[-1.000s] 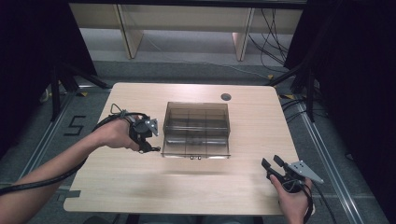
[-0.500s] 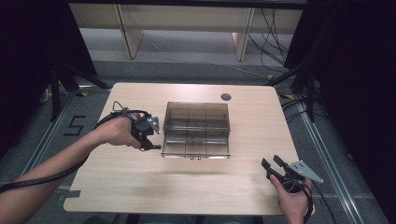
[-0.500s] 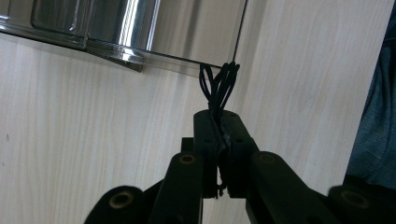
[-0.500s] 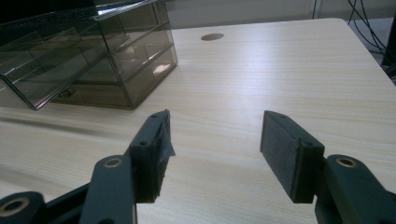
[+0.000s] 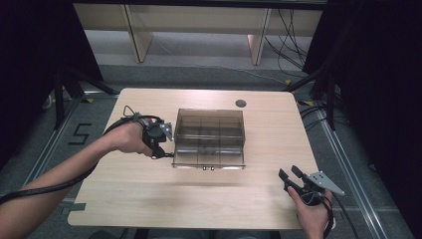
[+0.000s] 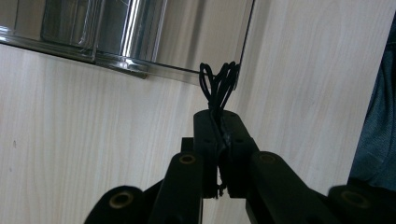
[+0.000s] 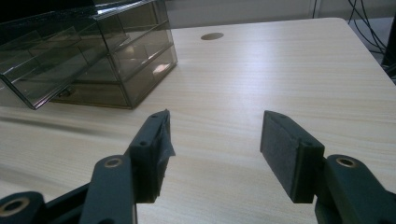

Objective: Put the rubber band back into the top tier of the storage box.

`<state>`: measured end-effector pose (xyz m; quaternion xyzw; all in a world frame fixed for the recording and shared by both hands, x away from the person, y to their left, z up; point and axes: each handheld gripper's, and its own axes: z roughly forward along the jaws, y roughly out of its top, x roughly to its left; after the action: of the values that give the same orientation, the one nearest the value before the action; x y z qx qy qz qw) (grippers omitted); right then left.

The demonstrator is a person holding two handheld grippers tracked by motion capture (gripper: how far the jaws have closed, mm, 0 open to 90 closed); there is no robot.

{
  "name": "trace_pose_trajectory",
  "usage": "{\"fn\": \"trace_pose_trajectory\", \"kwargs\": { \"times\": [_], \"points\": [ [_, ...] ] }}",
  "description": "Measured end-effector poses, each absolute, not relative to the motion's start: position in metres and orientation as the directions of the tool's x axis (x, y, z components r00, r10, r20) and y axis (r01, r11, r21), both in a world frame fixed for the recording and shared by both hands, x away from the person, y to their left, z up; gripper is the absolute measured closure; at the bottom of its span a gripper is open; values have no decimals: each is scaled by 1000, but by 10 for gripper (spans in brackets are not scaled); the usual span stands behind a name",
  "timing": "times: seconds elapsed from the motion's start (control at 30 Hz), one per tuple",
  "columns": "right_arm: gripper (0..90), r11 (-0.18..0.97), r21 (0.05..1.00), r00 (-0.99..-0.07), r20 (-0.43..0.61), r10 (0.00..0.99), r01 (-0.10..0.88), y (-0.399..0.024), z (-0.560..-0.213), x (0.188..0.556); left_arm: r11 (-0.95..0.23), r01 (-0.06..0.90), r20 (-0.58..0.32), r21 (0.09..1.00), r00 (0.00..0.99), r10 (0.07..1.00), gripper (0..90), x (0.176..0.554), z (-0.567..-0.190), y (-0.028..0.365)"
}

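A smoky, see-through plastic drawer box (image 5: 209,137) with several compartments stands in the middle of the wooden table (image 5: 149,199). Beside its left front corner my left gripper (image 5: 164,152) is shut on a small bundle of thin black loops (image 6: 217,84), which stick out past the closed jaw tips (image 6: 219,119) toward the box's edge (image 6: 116,60). Near the front right of the table my right gripper (image 5: 288,173) rests open, held in a hand. Nothing is between its pads (image 7: 215,135), and the box (image 7: 93,60) lies off to their far left.
A round cable hole (image 5: 241,103) sits in the table's far right area, also seen at the back (image 7: 211,36). Bare tabletop stretches in front of the box and to its right. Dark curtains and floor rails surround the table.
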<state>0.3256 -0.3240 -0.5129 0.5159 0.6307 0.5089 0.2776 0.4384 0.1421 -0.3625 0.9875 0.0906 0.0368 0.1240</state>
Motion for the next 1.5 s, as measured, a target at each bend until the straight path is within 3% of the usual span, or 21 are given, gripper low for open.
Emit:
{"fn": "trace_pose_trajectory", "kwargs": {
  "times": [0.57, 0.67, 0.7, 0.77, 0.9, 1.17, 1.2, 1.5],
  "points": [
    [439, -53, 928, -320, 180, 930, 368, -324, -513, 325, -954, 152, 46, 257, 984, 169, 861, 441, -364, 126],
    [439, -24, 937, -320, 144, 936, 350, -326, -513, 327, -956, 145, 45, 256, 986, 162, 861, 442, -364, 122],
    [439, -67, 923, -307, 193, 932, 379, -323, -512, 324, -956, 145, 47, 255, 986, 162, 861, 442, -364, 122],
    [439, -67, 923, -306, 193, 932, 379, -323, -512, 324, -956, 141, 49, 256, 986, 159, 860, 443, -364, 120],
    [439, -23, 937, -320, 143, 937, 349, -326, -513, 327, -957, 136, 49, 256, 987, 154, 861, 444, -364, 117],
    [439, -28, 936, -327, 151, 933, 352, -326, -513, 327, -957, 134, 48, 256, 987, 152, 861, 447, -366, 113],
    [439, -65, 925, -310, 190, 931, 373, -323, -513, 325, -957, 134, 48, 256, 987, 152, 860, 447, -366, 113],
    [439, -26, 934, -321, 149, 935, 357, -326, -514, 327, -959, 131, 47, 253, 988, 147, 860, 451, -366, 106]
  ]
}}
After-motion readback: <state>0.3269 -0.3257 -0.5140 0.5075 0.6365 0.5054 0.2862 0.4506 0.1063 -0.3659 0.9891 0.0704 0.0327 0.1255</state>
